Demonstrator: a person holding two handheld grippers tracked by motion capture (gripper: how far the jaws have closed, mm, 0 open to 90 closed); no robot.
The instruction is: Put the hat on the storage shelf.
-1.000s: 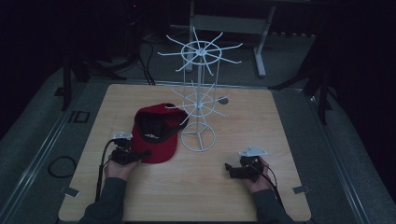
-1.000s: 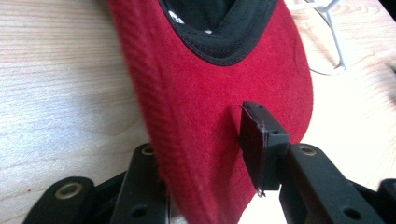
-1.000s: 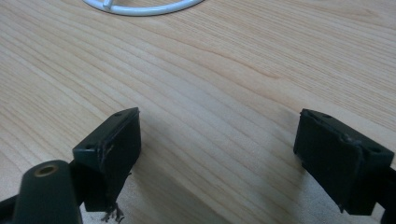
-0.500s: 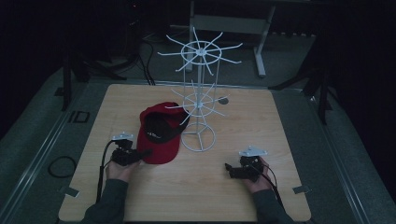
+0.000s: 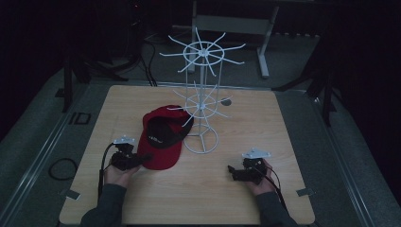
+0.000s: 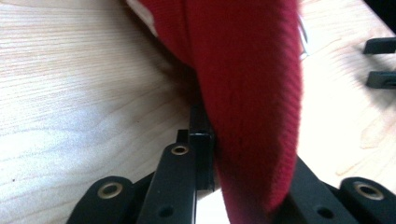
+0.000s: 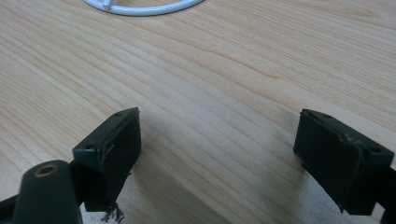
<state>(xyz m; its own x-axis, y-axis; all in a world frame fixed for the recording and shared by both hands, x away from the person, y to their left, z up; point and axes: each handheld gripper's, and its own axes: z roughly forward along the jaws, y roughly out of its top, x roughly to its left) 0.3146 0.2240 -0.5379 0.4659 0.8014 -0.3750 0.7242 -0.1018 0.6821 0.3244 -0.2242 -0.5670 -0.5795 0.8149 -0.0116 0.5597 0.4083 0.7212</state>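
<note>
My left gripper (image 5: pixel 142 160) sits at the near left of the table (image 5: pixel 265 118), and its jaws have just been closing: they now pinch the brim of the red cap (image 5: pixel 163 137). In the left gripper view the cap's (image 6: pixel 247 93) ribbed red cloth fills the gap between the two black jaws, one pad flat against its left face, the fold of fabric standing upright and running away from me. From above, the cap lies on the wood just right of that gripper, crown up and tipped so its dark lining and a white label show, brim end toward my hand. Its far edge sits just beside the stand's base ring.

The stand (image 5: pixel 202 106) is white wire: a round ring base on the table, a thin upright post, and two tiers of spokes fanning out like wheels, the upper tier wider than the lower. Nothing hangs on any spoke.

Further right, my right gripper (image 5: pixel 231 171) rests low on the table, well apart from the cap, pointing left. Its jaws stand wide apart with nothing between them; in the right gripper view I see bare pale wood (image 7: pixel 224 93) with fine straight grain between the two blocky black pads, and a curve of the white base ring (image 7: pixel 140 8) at the top edge.
</note>
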